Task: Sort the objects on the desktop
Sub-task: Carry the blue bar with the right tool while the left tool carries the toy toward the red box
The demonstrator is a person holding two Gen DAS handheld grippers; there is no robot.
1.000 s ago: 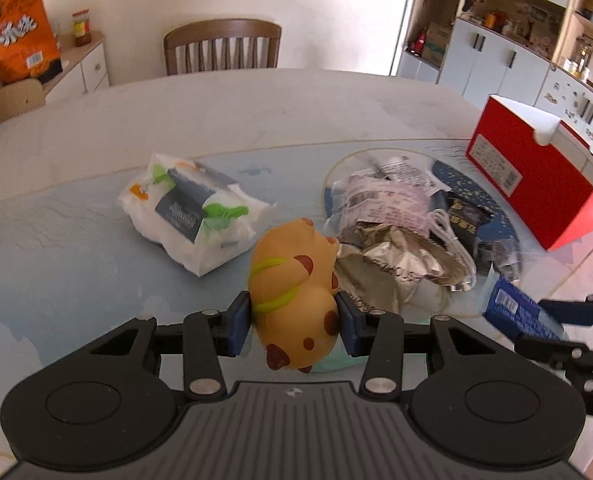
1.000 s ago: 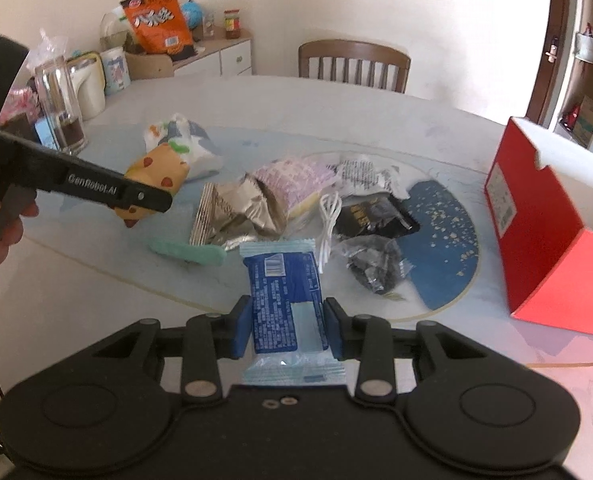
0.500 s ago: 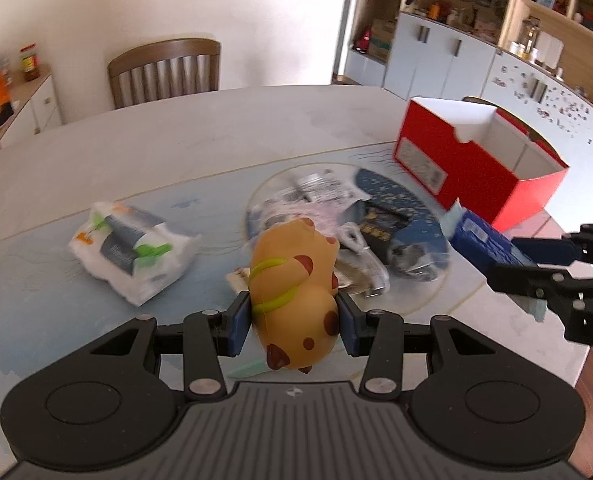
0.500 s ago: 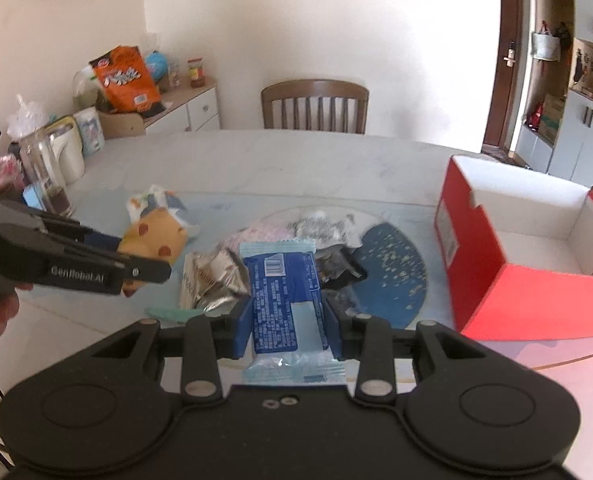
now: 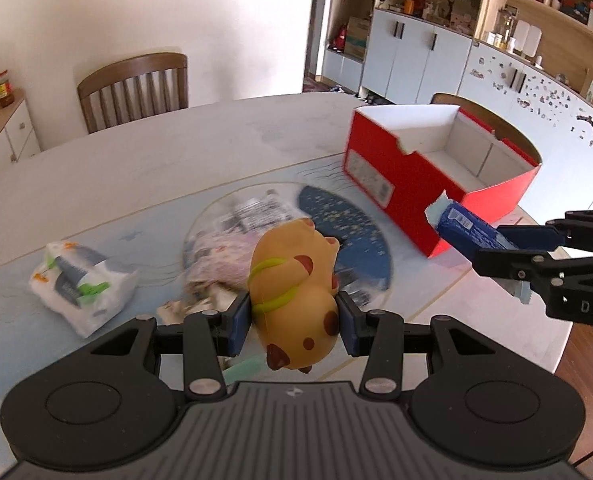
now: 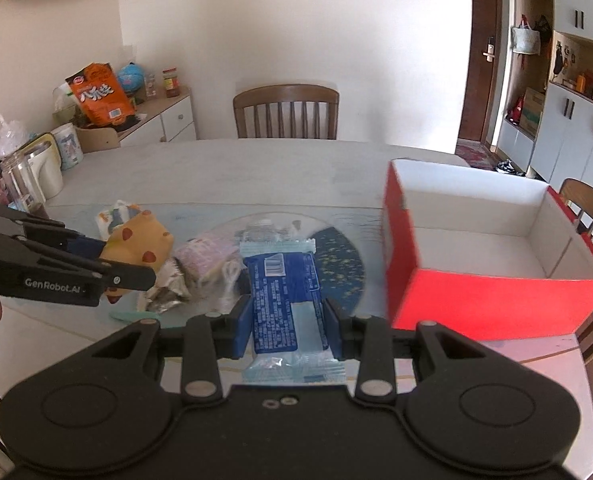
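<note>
A blue packet [image 6: 283, 300] is clamped in the right tongs [image 6: 288, 322] above the tabletop [image 6: 256, 168]; a red box [image 6: 476, 264] is seen at three o'clock.

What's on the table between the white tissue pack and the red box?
A heap of snack wrappers lies between tissue pack and red box, clearest in the left wrist view.

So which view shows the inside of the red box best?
The right wrist view: the red box sits close, its white interior open to the camera and apparently empty. The left wrist view shows the box farther off, at an angle, its near wall hiding some floor.
</note>
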